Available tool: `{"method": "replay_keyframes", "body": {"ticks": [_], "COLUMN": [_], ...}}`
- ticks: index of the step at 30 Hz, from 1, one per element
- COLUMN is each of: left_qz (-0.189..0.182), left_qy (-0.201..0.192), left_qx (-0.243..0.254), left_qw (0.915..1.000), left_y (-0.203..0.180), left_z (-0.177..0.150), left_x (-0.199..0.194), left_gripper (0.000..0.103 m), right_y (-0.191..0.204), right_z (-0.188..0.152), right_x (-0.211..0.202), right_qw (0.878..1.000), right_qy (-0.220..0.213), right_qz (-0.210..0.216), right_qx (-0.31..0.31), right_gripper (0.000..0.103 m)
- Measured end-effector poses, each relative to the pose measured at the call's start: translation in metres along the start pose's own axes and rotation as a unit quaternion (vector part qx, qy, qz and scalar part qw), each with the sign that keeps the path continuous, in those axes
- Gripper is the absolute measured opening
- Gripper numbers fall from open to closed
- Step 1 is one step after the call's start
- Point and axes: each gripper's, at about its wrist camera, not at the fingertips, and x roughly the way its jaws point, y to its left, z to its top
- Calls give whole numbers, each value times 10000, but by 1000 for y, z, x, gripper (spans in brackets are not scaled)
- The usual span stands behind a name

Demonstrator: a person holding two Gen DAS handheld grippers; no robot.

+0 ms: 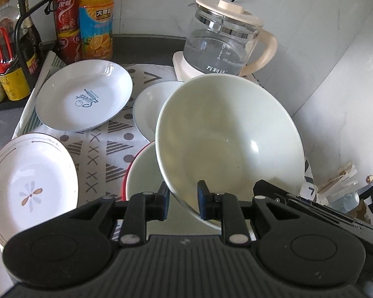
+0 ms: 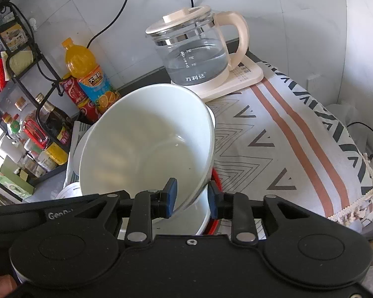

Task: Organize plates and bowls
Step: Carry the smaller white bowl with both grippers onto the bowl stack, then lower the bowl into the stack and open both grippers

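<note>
You are clamping the big pale bowl [image 1: 226, 134] by its rim with both the left gripper [image 1: 182, 200] and the right gripper [image 2: 192, 200], tilted over the red-rimmed bowl [image 1: 136, 173]; 1 pad slipping on glaze risks dropping it.

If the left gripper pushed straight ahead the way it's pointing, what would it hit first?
The left gripper already straddles the rim of the big white bowl, so it would likely meet that bowl's wall first; depth is unclear.

Plates: 3 – w/ blue print [image 1: 84, 94], w/ flower [image 1: 29, 183], plain [image 1: 149, 109]. Bowls: 2 – big pale [image 1: 226, 134], red-rimmed [image 1: 139, 173]. Kettle [image 1: 223, 37]: 1. Juice btl [image 1: 95, 17]: 1. Red cans [image 1: 67, 27]: 2.
</note>
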Motion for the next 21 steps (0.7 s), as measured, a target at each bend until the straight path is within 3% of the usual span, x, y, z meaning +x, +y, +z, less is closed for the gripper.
{"method": "replay_keyframes", "body": {"ticks": [21], "left_qz": [65], "left_qy": [280], "left_qx": [-107], "left_qw": [9995], "left_y": [9], "left_z": [-17], "left_x": [7], "left_gripper": [25], "right_y": [3], "right_z": [-16], "right_x": [2], "right_qw": [9998], "right_qy": [203], "right_qz": [22], "right_qx": [8], "right_gripper": [32]}}
